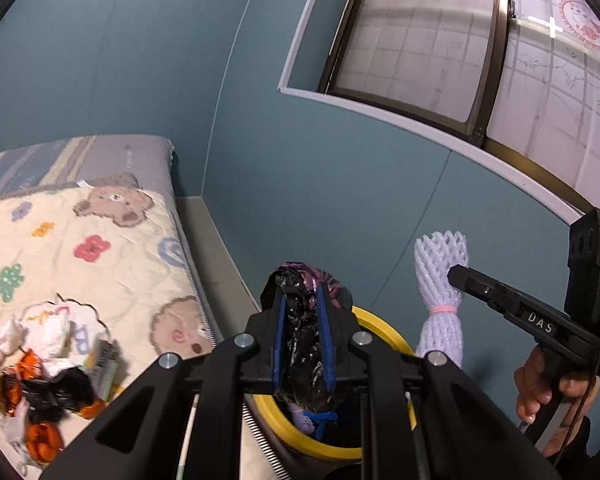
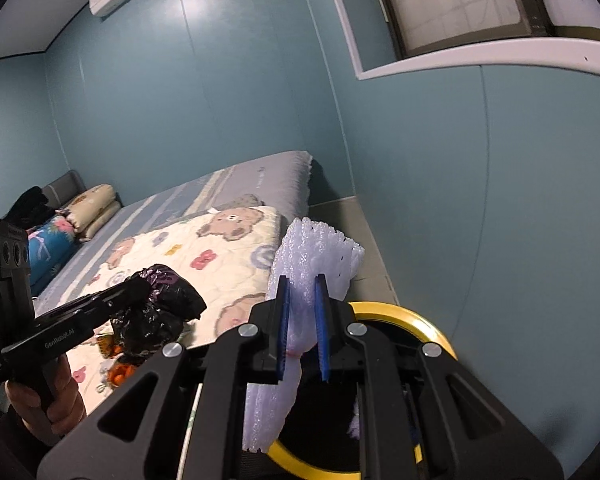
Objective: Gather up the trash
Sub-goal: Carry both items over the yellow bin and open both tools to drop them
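Note:
My left gripper (image 1: 303, 300) is shut on a crumpled black and purple plastic bag (image 1: 300, 344) and holds it over the yellow-rimmed bin (image 1: 384, 334). The bag also shows in the right wrist view (image 2: 156, 308). My right gripper (image 2: 302, 284) is shut on a white foam fruit net (image 2: 312, 248) tied with a pink band, held above the bin's yellow rim (image 2: 412, 318). The net shows in the left wrist view (image 1: 440, 292), to the right of the bag. Some trash lies inside the bin (image 1: 314, 420).
A bed with a bear-print quilt (image 1: 100, 248) stands to the left of the bin. A pile of wrappers and tissue (image 1: 44, 384) lies on the quilt. Pillows (image 2: 92, 208) lie at the bed's far end. The blue wall (image 1: 340, 184) and a window (image 1: 460, 48) are behind.

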Tool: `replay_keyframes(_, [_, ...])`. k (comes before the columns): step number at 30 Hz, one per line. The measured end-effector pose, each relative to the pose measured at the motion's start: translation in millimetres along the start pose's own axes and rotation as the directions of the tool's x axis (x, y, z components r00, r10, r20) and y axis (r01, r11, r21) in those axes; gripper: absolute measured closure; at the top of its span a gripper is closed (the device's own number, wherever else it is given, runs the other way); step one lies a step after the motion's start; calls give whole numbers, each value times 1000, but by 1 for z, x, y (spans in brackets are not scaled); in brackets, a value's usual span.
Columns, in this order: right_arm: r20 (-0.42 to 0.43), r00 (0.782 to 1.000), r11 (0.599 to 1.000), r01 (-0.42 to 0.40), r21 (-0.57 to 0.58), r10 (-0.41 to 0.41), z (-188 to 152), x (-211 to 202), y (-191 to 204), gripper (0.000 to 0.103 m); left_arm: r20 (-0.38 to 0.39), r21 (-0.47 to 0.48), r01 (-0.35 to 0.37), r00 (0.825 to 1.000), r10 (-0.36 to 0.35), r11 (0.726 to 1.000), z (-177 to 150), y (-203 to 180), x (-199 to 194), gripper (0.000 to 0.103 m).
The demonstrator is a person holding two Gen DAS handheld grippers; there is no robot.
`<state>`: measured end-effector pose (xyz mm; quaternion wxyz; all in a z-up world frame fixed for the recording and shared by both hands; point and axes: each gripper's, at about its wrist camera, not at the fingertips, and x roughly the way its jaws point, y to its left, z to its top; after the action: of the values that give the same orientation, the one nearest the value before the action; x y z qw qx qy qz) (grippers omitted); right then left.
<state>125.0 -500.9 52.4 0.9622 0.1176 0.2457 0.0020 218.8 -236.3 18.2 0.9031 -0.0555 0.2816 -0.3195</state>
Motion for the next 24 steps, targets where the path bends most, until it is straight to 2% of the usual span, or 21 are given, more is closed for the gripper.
replay_keyframes(8, [-27,998,998,61,22,-61,-12,21,-22,91,-79,-67,16,997,-22,998,-15,-1,50,89])
replay_keyframes(17, [-108,988,990,120,68,-112,-33,59,-50,91,-175,-54,-5,984,-5,999,-38,-3,92,89])
replay_keyframes(22, [-158,979,985,146,87,-131,-44,78,-57,89,-209,-59,-12,978,0,998,-47,-4,102,89])
replay_keyframes(24, [-172,976,984,151,92,-134,-47,83,-58,88,-215,-62,-11,977,-2,998,-49,-5,105,84])
